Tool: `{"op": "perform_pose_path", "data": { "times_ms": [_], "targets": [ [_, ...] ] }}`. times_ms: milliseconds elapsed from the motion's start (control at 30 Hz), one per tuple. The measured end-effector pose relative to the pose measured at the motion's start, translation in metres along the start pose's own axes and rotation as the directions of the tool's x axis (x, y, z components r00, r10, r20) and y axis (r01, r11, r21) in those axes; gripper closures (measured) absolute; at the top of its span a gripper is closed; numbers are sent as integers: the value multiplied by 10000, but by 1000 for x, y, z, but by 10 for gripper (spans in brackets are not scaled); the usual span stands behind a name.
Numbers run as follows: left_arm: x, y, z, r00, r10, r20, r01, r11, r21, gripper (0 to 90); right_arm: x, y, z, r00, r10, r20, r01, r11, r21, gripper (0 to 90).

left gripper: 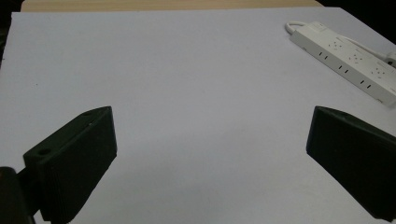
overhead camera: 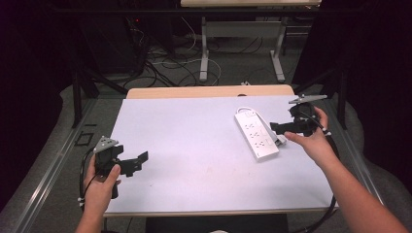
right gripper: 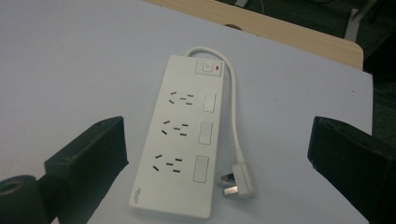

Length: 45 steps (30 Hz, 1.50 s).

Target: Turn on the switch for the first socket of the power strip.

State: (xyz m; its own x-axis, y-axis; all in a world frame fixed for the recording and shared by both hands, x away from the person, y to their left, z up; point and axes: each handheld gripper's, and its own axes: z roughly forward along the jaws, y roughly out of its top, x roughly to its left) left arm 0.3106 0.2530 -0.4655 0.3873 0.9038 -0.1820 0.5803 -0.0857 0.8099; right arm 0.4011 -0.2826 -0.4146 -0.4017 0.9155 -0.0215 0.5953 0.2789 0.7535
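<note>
A white power strip (overhead camera: 256,136) with three sockets lies flat at the right of the white table top (overhead camera: 194,145). Its cord (right gripper: 233,107) loops from the switch end to a plug (right gripper: 238,183) resting beside its near end. My right gripper (overhead camera: 283,130) hovers just right of the strip, open. In the right gripper view the strip (right gripper: 184,135) lies between and beyond the wide-apart jaws of that gripper (right gripper: 219,137). My left gripper (overhead camera: 136,163) is held at the table's front left, open and holding nothing. In its own view the left gripper (left gripper: 210,149) faces bare table, with the strip (left gripper: 348,58) far off at the upper right.
A strip of wooden table edge (overhead camera: 209,91) shows beyond the white surface. Behind it are floor cables (overhead camera: 165,68) and the legs of another table (overhead camera: 205,53). Metal rails run along both sides of the table.
</note>
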Motion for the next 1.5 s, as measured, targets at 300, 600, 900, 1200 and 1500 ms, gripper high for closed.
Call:
{"op": "perform_pose_path", "data": {
  "times_ms": [300, 600, 900, 1200, 1500],
  "targets": [
    [0, 0, 0, 10000, -5, 11, 5, 10000, 15, 18, 0, 12, 9, 9999, -94, 47, 93, 9996, 264, 40],
    [0, 0, 1, 10000, -8, 25, 8, 10000, 15, 18, 0, 24, 23, 9998, -99, 181, 89, 9984, 564, 45],
    [1, 0, 0, 10000, -20, 13, 21, 10000, -53, 18, -3, 36, 37, 9996, 134, 258, -154, 9968, 790, 59],
    [2, 0, 0, 10000, -50, 8, 50, 10000, -61, 18, -9, 40, 53, 9983, 468, 344, -500, 9938, 988, 91],
    [2, 0, 0, 10000, -9, 2, 9, 10000, -3, 18, -16, 42, 68, 9932, 1144, 225, -1163, 9862, 1177, 148]
  ]
}}
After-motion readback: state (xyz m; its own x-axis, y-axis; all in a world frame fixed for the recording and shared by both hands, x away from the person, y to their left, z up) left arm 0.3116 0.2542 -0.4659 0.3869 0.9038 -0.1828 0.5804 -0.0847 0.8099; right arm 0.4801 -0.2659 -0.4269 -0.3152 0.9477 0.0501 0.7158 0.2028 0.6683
